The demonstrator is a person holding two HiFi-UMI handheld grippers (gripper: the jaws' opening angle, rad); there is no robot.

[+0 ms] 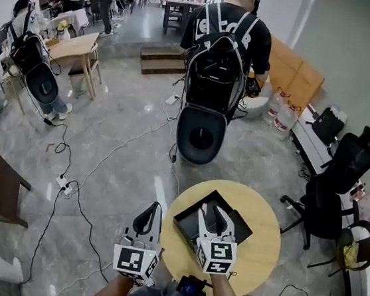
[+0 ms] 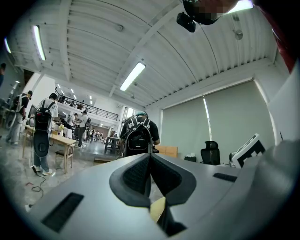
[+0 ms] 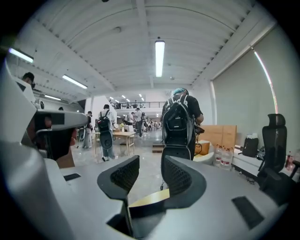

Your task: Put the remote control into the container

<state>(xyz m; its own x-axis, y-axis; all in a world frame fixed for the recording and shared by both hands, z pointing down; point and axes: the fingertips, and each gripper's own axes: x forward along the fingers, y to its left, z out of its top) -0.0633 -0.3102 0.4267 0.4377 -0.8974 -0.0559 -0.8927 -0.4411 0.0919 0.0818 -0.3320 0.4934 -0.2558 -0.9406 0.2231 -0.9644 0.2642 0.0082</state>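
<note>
1. Hovering at lower centre, the right gripper has its jaws spread and empty over the black container on the round wooden table.
2. The left gripper has its jaws pressed together (just off the table's left edge).
3. The remote control can't be made out.

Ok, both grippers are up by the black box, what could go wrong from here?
No remote control shows in any view; the open right gripper covers part of the black container, so it may lie hidden there.
The left gripper is shut and hangs beyond the round table's edge: it must open before grasping.
Both gripper views look across the room, not down, so aiming likely rests on the head view.
</note>
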